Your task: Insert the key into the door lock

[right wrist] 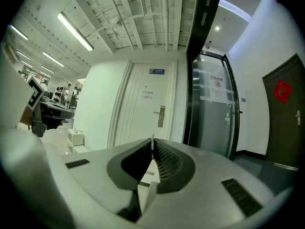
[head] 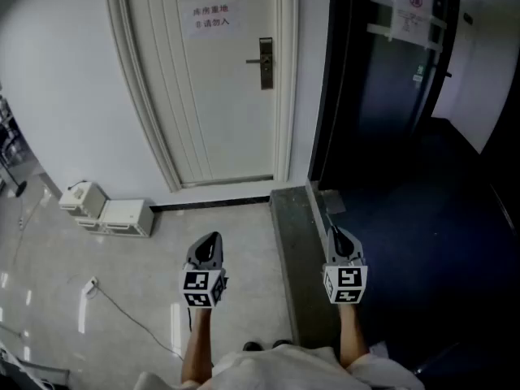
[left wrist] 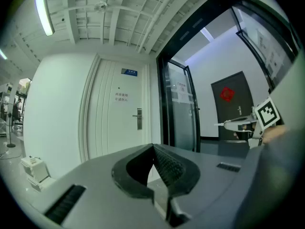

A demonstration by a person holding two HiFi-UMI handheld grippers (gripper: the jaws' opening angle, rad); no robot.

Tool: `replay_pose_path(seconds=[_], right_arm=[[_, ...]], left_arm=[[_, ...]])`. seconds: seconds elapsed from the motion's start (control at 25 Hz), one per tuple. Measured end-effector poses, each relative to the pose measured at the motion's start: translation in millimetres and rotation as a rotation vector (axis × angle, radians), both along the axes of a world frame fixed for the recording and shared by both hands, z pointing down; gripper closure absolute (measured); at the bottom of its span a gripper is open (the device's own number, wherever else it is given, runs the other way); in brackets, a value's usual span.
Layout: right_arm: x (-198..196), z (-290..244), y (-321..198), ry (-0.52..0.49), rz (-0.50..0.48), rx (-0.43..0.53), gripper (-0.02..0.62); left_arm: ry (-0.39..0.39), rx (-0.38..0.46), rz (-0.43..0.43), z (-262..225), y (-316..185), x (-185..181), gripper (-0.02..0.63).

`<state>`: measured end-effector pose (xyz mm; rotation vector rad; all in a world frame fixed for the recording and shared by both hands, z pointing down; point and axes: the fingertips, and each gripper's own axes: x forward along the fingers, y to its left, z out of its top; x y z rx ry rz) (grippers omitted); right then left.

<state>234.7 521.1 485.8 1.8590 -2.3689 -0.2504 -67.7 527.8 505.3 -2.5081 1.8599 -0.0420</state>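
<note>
The white door [head: 219, 96] stands shut ahead, with a dark lock plate and lever handle [head: 265, 62] at its right edge. The same lock [right wrist: 161, 116] shows in the right gripper view, some way off. My right gripper [head: 331, 230] is level and shut on a thin metal key [right wrist: 152, 138], whose tip pokes out between its pads. My left gripper [head: 213, 236] is held level beside it, shut with nothing between its fingers [left wrist: 164, 163]. Both grippers are well short of the door, above the floor.
White boxes [head: 106, 210] sit on the floor by the left wall, with a cable [head: 122, 307] trailing from them. A dark glass door [head: 390, 71] with a posted notice stands to the right of the white door. A dark threshold strip [head: 292, 250] runs between the grippers.
</note>
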Motion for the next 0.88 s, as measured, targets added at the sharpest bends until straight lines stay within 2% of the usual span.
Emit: replay_pose_path(seconds=[0.52, 0.88], right_arm=[[3.0, 0.1, -3.3, -0.022, -0.009, 0.003, 0.566], [24.1, 2.8, -17.0, -0.031, -0.021, 0.000, 0.566]], left_arm=[[-0.004, 0.011, -0.008, -7.0, 1.6, 3.6, 0.589], [-0.010, 0.004, -0.020, -3.6, -7.5, 27.7, 0.589]])
